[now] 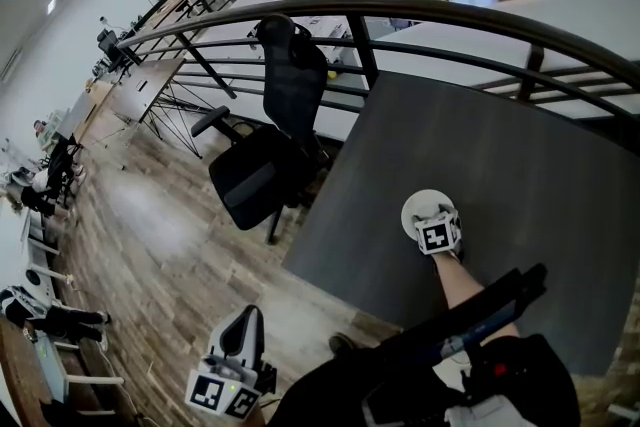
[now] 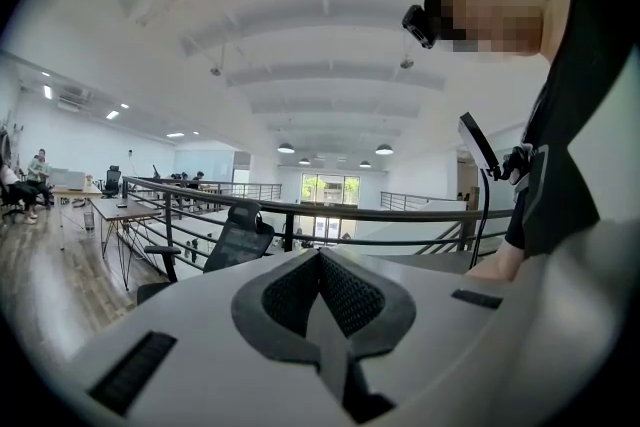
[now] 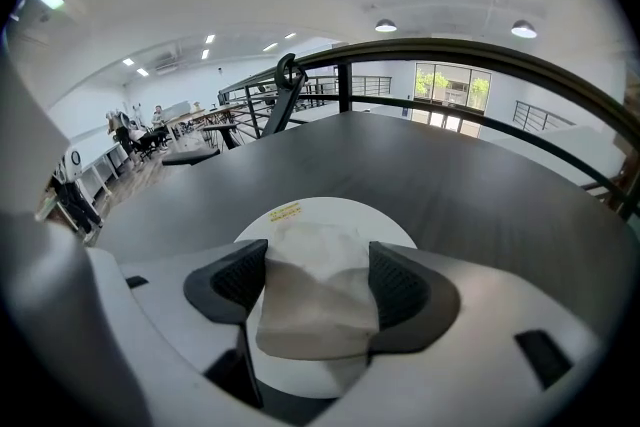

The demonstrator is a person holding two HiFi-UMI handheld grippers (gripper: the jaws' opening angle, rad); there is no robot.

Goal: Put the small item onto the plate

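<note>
A small pale, crumpled soft item (image 3: 316,307) sits between the dark pads of my right gripper (image 3: 318,277), which is shut on it from both sides. Right under it lies a round white plate (image 3: 335,215) with a small yellow label, on the dark grey table (image 3: 420,155). In the head view the right gripper (image 1: 437,236) covers the near part of the plate (image 1: 418,204), so the item is hidden there. My left gripper (image 1: 228,383) hangs low at the left, off the table and above the wooden floor. Its jaws (image 2: 322,293) are shut with nothing in them.
A black office chair (image 1: 268,147) stands at the table's left edge. A curved dark railing (image 1: 450,13) runs behind the table (image 1: 510,165). Beyond it are desks and people on a lower floor. The person's arm and dark clothing fill the near right.
</note>
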